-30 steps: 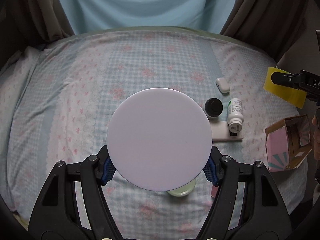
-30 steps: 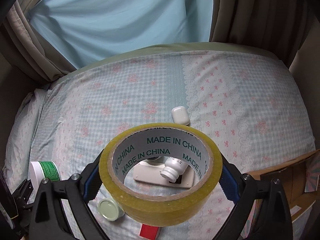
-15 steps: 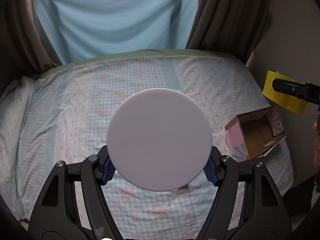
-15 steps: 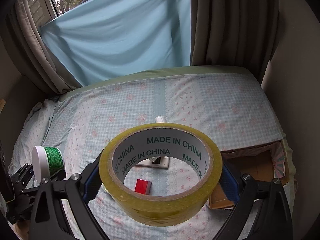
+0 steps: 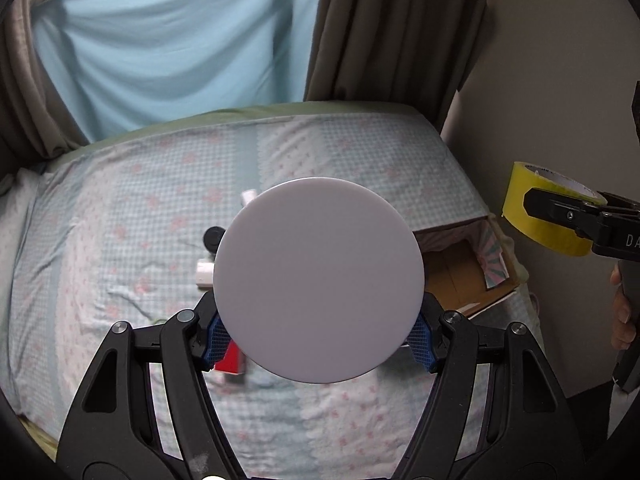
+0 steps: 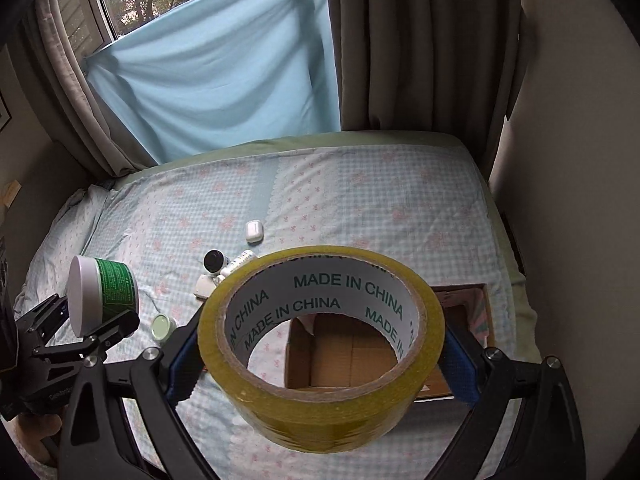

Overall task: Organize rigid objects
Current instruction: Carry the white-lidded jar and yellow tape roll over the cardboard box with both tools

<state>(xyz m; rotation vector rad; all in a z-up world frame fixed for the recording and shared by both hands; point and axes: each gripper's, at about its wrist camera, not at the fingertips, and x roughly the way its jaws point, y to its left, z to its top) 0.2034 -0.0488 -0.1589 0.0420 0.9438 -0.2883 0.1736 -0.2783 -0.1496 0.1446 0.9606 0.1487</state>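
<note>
My left gripper (image 5: 318,342) is shut on a white jar (image 5: 318,280) whose round lid faces the camera; the right wrist view shows its green label (image 6: 114,284) and the left gripper (image 6: 80,320) around it. My right gripper (image 6: 322,362) is shut on a yellow tape roll (image 6: 328,424), held high above the bed. An open cardboard box (image 6: 460,292) lies below, seen partly through the roll's hole. In the left wrist view the tape roll (image 5: 548,216) hangs right of the box (image 5: 460,276), which lies just right of the jar.
On the checked bed sheet (image 6: 360,208) lie a white earbuds case (image 6: 253,231), a black-capped bottle (image 6: 214,260), a white bottle (image 6: 240,260), a pale green lid (image 6: 162,327) and a red item (image 5: 230,356). Curtains and a wall stand behind and right. A hand (image 5: 624,312) grips the right handle.
Both grippers rose and swung right with their loads. The small items slid left in view, and the cardboard box now sits beneath the tape roll.
</note>
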